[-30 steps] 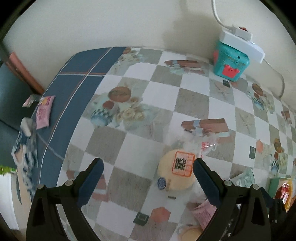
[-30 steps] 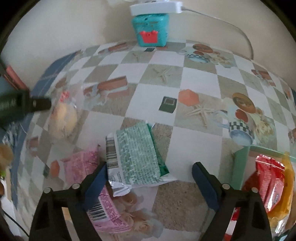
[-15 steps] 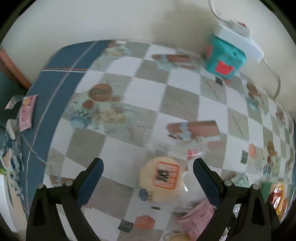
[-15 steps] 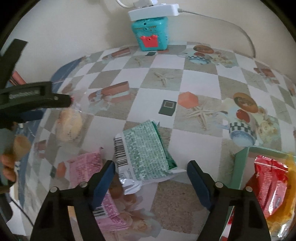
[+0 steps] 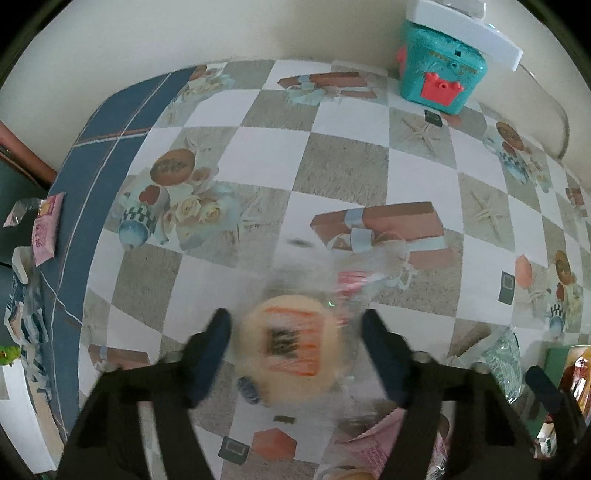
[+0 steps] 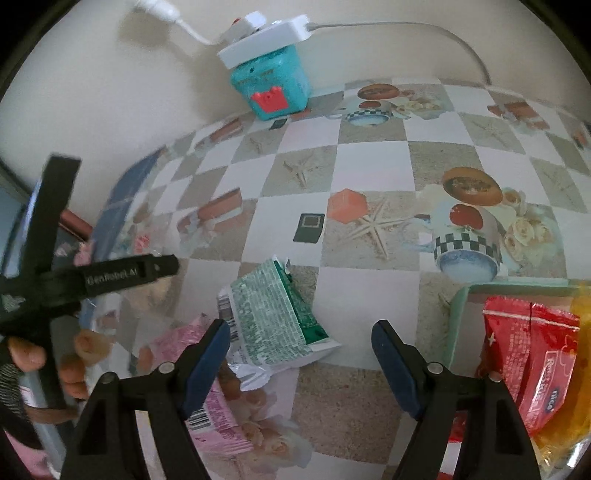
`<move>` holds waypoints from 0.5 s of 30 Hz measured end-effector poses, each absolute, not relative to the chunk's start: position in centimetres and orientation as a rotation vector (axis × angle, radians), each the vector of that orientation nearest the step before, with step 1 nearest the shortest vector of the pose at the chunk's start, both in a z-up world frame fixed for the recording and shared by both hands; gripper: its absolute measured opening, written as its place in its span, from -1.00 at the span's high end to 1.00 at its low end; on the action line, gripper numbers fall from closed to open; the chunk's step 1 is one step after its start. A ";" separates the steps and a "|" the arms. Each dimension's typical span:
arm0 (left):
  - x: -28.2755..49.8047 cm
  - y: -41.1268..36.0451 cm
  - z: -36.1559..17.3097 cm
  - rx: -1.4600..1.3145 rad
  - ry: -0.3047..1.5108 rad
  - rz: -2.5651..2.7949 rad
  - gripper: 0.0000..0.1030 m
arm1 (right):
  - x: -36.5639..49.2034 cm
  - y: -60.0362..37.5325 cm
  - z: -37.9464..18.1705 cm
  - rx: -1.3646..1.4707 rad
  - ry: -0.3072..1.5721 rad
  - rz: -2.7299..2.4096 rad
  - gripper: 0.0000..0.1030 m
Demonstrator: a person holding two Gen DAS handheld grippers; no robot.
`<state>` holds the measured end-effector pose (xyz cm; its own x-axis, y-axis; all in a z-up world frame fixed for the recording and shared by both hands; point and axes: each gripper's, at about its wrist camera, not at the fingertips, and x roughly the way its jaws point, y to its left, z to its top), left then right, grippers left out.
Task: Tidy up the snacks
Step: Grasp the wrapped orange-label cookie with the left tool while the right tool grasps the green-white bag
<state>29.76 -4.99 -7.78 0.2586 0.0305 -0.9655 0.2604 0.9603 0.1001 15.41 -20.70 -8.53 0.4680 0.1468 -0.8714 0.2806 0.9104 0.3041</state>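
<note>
A round bun in a clear wrapper with an orange label (image 5: 291, 347) lies on the checked tablecloth. My left gripper (image 5: 297, 338) points down over it, its jaws closing with the bun between them; a thin gap still shows at each pad. The picture is blurred there. In the right wrist view my right gripper (image 6: 301, 343) hangs open above a green snack packet (image 6: 269, 314), whose lower edge lies between the fingers. A pink packet (image 6: 207, 417) lies under its left finger. The left gripper's arm (image 6: 122, 273) and the hand (image 6: 74, 354) holding it show at the left.
A teal tray (image 6: 458, 321) at the right holds a red packet (image 6: 532, 362) and a yellow one (image 6: 580, 369). A teal toy box (image 5: 439, 74) with a white power strip (image 5: 465, 29) on top stands by the wall. Another pink packet (image 5: 46, 229) lies off the table's left edge.
My left gripper came down over the bun and its jaws narrowed around it. My right gripper narrowed a little, rolled, and edged closer to the green packet.
</note>
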 end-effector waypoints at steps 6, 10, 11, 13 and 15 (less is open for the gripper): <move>29.6 -4.4 -7.8 0.267 1.301 -0.154 -0.22 | 16.4 -17.6 -7.9 0.222 1.086 -0.099 -0.55; 29.1 -3.7 -7.8 0.280 1.313 -0.149 -0.21 | 16.9 -16.2 -8.6 0.172 1.109 -0.077 -0.54; 29.1 -3.6 -7.8 0.280 1.314 -0.150 -0.21 | 16.9 -15.9 -8.7 0.165 1.111 -0.071 -0.53; 28.9 -3.1 -7.8 0.284 1.315 -0.143 -0.21 | 16.9 -15.8 -8.9 0.159 1.114 -0.068 -0.40; 28.9 -2.7 -7.9 0.282 1.316 -0.136 -0.21 | 16.9 -15.7 -9.0 0.148 1.112 -0.078 -0.29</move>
<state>28.85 -2.73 -7.86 0.2508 0.0609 -0.9661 0.2566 0.9581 0.1270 16.88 -15.74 -8.98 0.4414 0.0111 -0.8973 0.1368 0.9874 0.0795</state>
